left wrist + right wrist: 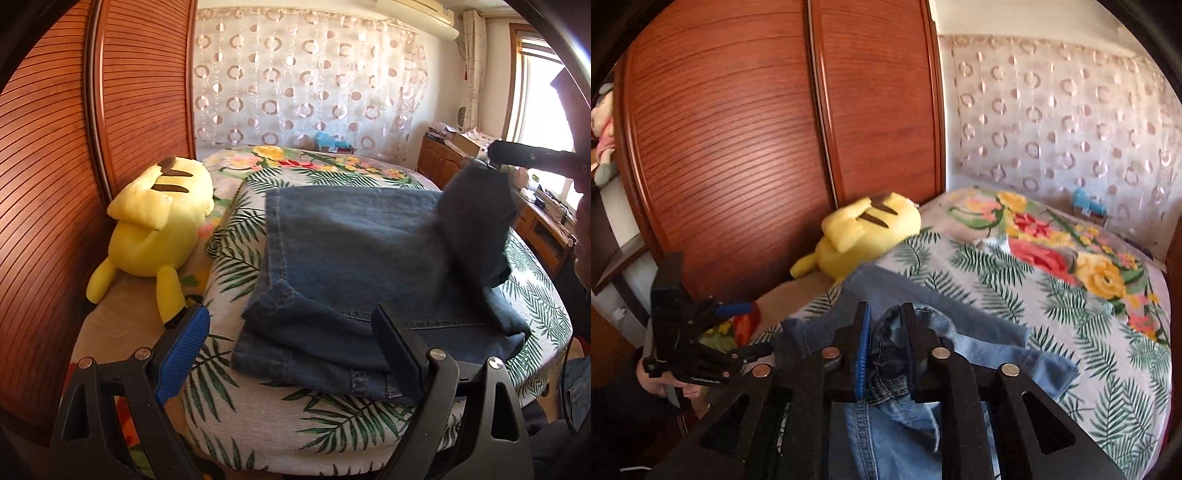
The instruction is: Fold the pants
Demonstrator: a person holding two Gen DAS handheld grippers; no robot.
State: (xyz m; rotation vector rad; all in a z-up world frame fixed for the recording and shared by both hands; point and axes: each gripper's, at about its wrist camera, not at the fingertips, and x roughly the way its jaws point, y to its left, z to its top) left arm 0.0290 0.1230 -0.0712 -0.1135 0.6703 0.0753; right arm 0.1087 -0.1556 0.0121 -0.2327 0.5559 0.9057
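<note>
Leaf-print bed [236, 417] carries the jeans [354, 236]; right claw [886, 354] pinching a bunched jeans edge could drop it, while left claw [291, 354] gapes wide, empty, beside the jeans

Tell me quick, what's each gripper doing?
Left gripper: open, holding nothing.
Right gripper: shut on the jeans.

Daylight pours from the overexposed window [535, 96] at the right, leaving the room bright, while fisheye bending and black vignetting warp the edges and motion blur softens the right wrist view.
</note>
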